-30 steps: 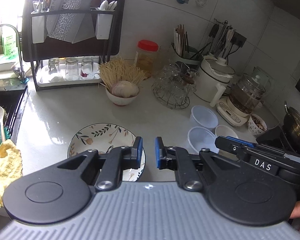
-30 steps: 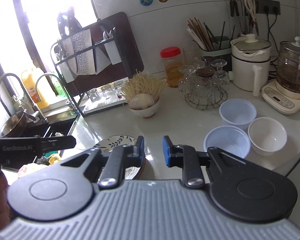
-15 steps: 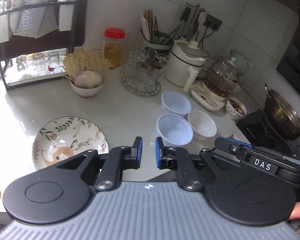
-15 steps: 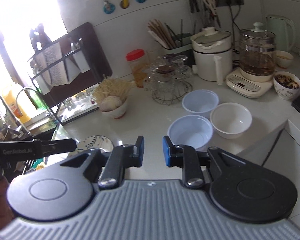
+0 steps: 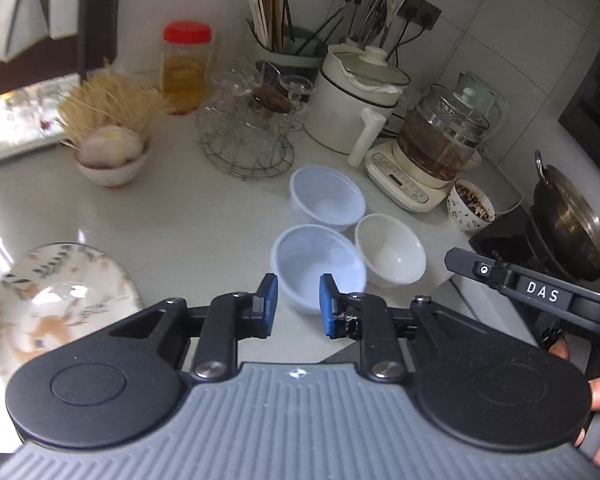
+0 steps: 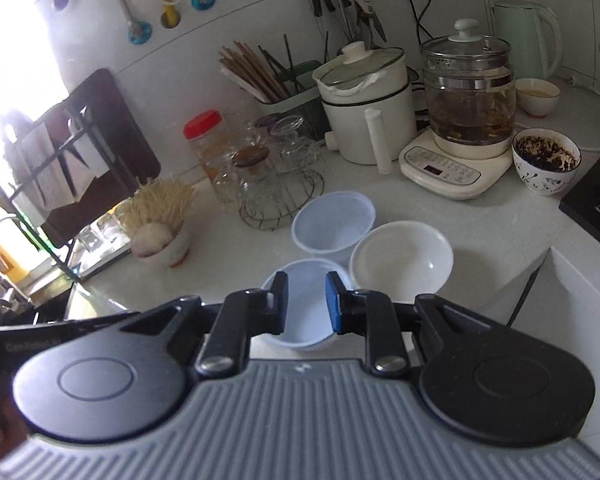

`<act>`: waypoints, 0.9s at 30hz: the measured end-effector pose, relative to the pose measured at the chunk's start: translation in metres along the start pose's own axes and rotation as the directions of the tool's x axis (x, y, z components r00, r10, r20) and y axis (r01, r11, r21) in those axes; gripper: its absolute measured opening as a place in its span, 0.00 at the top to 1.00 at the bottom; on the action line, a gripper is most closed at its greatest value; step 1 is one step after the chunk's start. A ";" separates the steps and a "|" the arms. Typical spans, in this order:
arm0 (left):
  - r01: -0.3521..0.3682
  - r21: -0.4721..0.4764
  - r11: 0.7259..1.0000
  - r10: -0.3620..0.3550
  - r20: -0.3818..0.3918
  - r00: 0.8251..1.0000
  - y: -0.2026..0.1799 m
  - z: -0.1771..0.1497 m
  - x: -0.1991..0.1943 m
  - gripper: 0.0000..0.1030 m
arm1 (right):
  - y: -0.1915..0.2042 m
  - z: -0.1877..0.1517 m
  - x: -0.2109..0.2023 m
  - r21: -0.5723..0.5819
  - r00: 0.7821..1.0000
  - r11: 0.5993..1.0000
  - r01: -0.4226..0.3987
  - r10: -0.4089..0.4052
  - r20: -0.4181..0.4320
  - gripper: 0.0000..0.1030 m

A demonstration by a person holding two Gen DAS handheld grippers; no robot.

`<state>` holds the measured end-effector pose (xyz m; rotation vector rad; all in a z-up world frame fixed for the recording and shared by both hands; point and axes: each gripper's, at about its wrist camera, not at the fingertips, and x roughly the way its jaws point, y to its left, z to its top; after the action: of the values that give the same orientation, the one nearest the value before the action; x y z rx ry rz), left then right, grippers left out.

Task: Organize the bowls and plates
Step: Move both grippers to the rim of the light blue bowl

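Observation:
Three empty bowls sit close together on the white counter: a near pale blue bowl (image 5: pixel 320 268) (image 6: pixel 300 336), a far pale blue bowl (image 5: pixel 326 200) (image 6: pixel 334 222) and a white bowl (image 5: pixel 392 254) (image 6: pixel 400 260). A floral plate (image 5: pixel 60 304) lies at the left near the counter's front edge. My left gripper (image 5: pixel 298 306) hovers just short of the near blue bowl; its jaws are opening and hold nothing. My right gripper (image 6: pixel 307 304) hangs above the same bowl, a narrow gap between its pads, with nothing gripped.
Behind the bowls stand a wire rack of glasses (image 5: pixel 246 136), a red-lidded jar (image 5: pixel 184 68), a white cooker (image 5: pixel 356 104) and a glass kettle (image 5: pixel 440 136). A patterned bowl (image 6: pixel 546 160) and a wok (image 5: pixel 572 224) are at the right. A garlic bowl (image 5: pixel 110 152) sits at the left.
Both grippers swung right, away from the floral plate and toward the three bowls, and came closer to them. The left jaws widened a little.

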<state>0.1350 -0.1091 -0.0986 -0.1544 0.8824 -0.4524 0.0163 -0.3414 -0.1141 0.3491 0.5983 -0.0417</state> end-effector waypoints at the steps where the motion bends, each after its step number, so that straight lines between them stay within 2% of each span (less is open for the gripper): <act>1: -0.005 0.003 1.000 0.005 -0.007 1.000 -0.004 0.005 0.010 0.74 | -0.007 0.005 0.004 -0.003 1.000 1.000 0.017 -0.017 -0.003 0.77; 8: -0.013 0.027 1.000 0.014 -0.033 0.999 -0.026 0.038 0.064 0.74 | -0.044 0.030 0.039 -0.006 0.998 0.999 0.042 -0.042 -0.053 0.77; 17: -0.039 -0.005 0.999 0.039 -0.086 0.996 -0.029 0.070 0.131 0.73 | -0.078 0.054 0.082 0.042 0.995 0.998 0.056 -0.052 -0.081 0.76; 19: -0.045 -0.021 0.999 0.043 -0.097 0.994 -0.028 0.075 0.144 0.72 | -0.086 0.060 0.092 0.062 0.995 0.997 0.046 -0.040 -0.093 0.65; 20: -0.048 -0.030 0.998 0.045 -0.098 0.994 -0.027 0.078 0.150 0.72 | -0.090 0.063 0.097 0.075 0.995 0.996 0.041 -0.034 -0.093 0.49; 21: -0.056 -0.042 0.998 0.051 -0.100 0.994 -0.027 0.080 0.157 0.67 | -0.094 0.066 0.102 0.088 0.996 0.996 0.035 -0.027 -0.088 0.39; 22: -0.065 -0.056 0.996 0.059 -0.105 0.993 -0.026 0.082 0.163 0.60 | -0.096 0.068 0.106 0.093 0.996 0.995 0.034 -0.026 -0.088 0.37; 27: -0.073 -0.088 0.993 0.062 -0.119 0.991 -0.023 0.090 0.192 0.60 | -0.103 0.076 0.139 0.122 0.987 0.992 -0.012 0.031 -0.155 0.38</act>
<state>0.3022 -0.2189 -0.1710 -0.1839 1.0202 -0.3603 0.1580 -0.4552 -0.1652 0.4791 0.7497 -0.0298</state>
